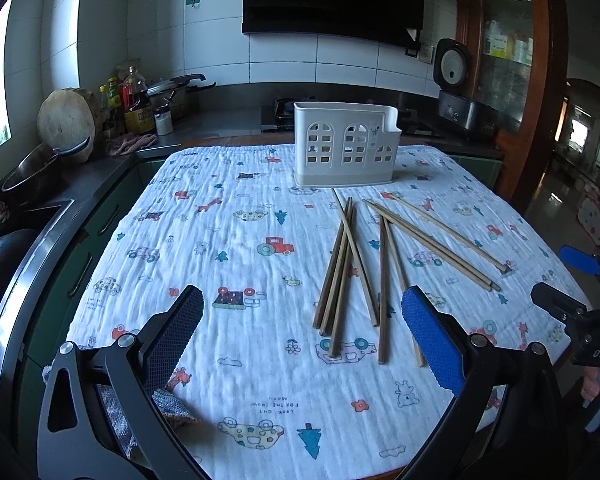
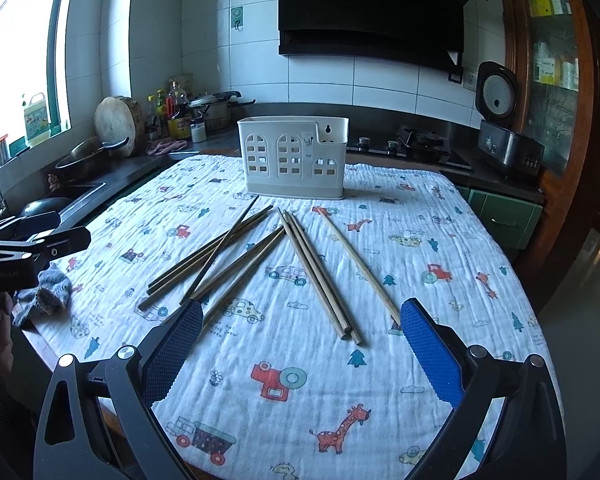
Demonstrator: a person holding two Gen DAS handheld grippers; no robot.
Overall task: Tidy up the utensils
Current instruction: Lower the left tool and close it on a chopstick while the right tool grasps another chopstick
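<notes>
Both my tools are wide open and hold nothing: the left tool [image 1: 302,320] low in its frame, the right tool [image 2: 302,330] the same. Just beyond them, mid-frame, the chopsticks [image 2: 260,256] lie scattered and crossed on the printed cloth [image 2: 440,320] over the counter. Further, at upper centre, the white holder [image 2: 294,158] stands upright and seems empty. I judge the sorting is not yet begun; next I must close on one pair. I can read "DAS" on the right tool [image 1: 580,320]; the cloth print appears upside down.
</notes>
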